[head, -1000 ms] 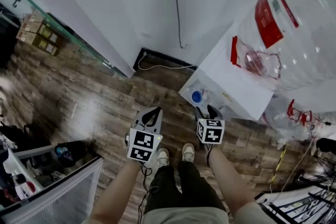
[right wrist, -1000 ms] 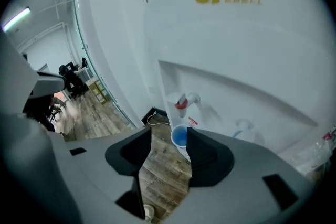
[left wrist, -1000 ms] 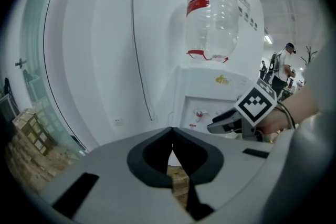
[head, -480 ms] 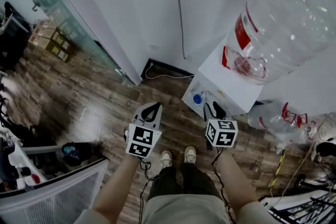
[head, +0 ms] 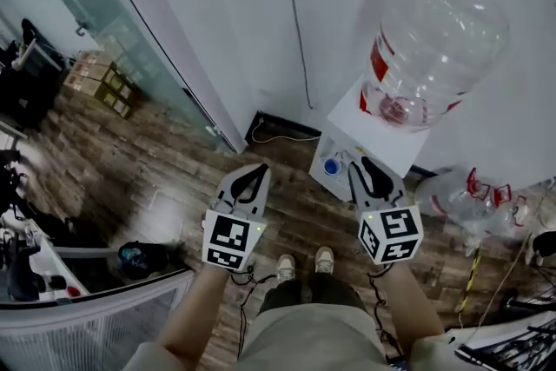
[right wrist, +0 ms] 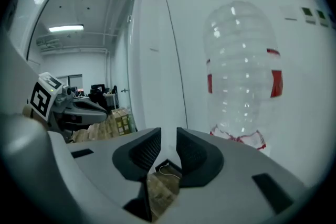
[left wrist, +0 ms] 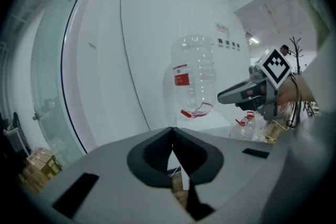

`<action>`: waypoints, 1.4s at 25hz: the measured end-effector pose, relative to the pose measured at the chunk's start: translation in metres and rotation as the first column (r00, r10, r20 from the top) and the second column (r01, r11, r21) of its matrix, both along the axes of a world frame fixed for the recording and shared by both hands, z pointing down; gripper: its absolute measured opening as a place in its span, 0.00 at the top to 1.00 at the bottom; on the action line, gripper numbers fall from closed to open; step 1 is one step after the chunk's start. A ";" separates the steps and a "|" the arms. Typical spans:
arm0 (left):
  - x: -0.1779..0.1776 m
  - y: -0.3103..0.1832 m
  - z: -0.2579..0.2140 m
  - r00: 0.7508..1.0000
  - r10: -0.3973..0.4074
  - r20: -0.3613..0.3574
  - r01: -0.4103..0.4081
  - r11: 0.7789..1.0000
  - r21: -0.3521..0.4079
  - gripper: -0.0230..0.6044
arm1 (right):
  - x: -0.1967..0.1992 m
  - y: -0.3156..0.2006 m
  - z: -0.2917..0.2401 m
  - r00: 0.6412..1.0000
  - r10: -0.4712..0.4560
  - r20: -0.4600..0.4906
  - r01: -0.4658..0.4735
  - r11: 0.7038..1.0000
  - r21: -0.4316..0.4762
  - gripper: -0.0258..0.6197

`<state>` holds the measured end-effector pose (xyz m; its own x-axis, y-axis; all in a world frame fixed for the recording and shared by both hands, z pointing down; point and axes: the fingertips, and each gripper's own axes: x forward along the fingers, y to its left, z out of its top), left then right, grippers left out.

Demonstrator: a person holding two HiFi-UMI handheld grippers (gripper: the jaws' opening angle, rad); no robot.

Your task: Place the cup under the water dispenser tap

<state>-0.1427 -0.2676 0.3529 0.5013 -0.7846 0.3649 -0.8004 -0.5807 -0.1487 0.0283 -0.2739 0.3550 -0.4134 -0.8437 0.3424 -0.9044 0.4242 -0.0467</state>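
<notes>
Looking down in the head view, the water dispenser (head: 375, 140) stands at the far right against the white wall. A large clear bottle (head: 434, 39) is upended on top of it, and a small blue round fitting (head: 329, 166) sits on its front. The left gripper (head: 251, 178) hangs over the wooden floor (head: 130, 161), left of the dispenser. The right gripper (head: 372, 171) points at the dispenser's front, its tips just right of the blue fitting. No cup can be made out.

In the left gripper view, the left gripper (left wrist: 172, 137) is clenched, its jaw tips touching with nothing between them. The bottle is far ahead, and the right gripper reaches in from the right.

In the right gripper view, the right gripper (right wrist: 168, 143) has just been closing. Its jaws stand a narrow slot apart and grasp nothing. The bottle rises to the right, and the left gripper and stacked cartons (right wrist: 118, 120) lie to the left.
</notes>
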 end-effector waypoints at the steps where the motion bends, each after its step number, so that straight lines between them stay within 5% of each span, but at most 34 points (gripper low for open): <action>1: 0.002 0.004 -0.013 1.000 0.008 -0.004 -0.008 1.000 0.021 0.96 | 0.001 0.004 -0.015 1.000 -0.004 0.004 0.004 1.000 0.026 0.81; 17: 0.009 0.071 -0.176 0.990 0.071 -0.124 -0.030 0.952 0.304 0.96 | 0.006 0.086 -0.195 0.997 -0.080 -0.002 0.077 0.945 0.319 0.95; 35: 0.021 0.110 -0.167 0.988 0.083 -0.130 -0.045 0.961 0.272 0.96 | -0.014 0.130 -0.184 0.983 -0.180 -0.043 0.185 0.949 0.257 0.95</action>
<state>-0.1215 -0.1577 0.1856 0.5848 -0.8082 0.0693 -0.7865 -0.5858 -0.1956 0.0143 -0.1440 0.1712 -0.5643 -0.8150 0.1318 -0.8099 0.5774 0.1032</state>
